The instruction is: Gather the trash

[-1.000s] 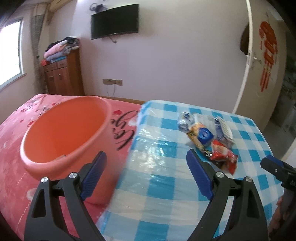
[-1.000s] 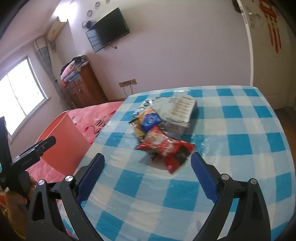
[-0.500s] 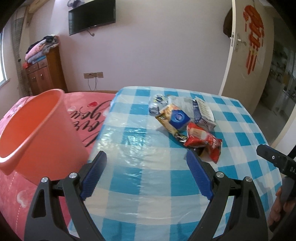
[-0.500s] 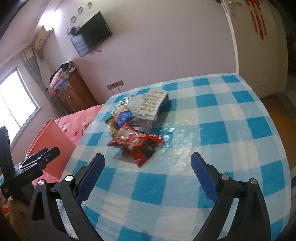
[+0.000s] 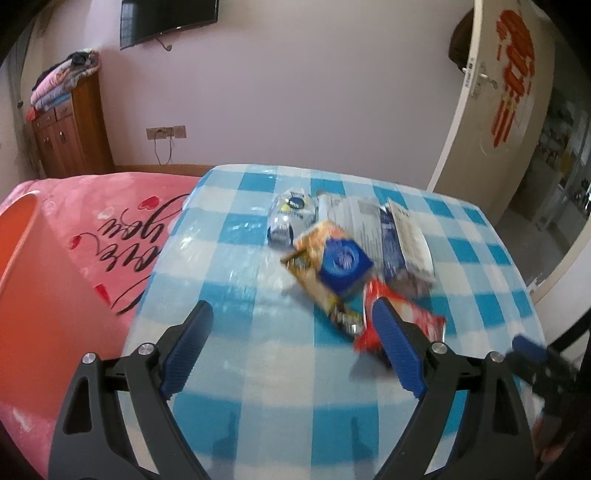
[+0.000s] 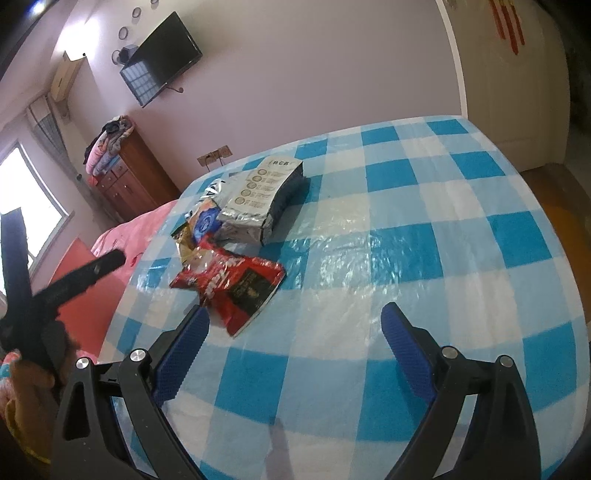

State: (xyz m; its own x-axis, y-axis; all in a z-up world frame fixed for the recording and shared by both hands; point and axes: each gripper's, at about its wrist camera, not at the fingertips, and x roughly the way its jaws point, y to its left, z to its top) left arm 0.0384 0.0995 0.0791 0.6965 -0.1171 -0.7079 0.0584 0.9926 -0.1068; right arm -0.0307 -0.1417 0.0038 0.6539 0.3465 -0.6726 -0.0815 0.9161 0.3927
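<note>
Just beyond the left hand-held gripper lies the red wrapper.

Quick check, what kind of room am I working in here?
Most likely a bedroom at home: a bed with a pink blanket, a wall-mounted TV, and a wooden dresser stacked with folded bedding, beside the checked table.

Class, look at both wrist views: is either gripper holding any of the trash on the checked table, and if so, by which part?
Nothing is held. The left gripper and right gripper are both open and empty; the red wrapper lies loose on the table.
</note>
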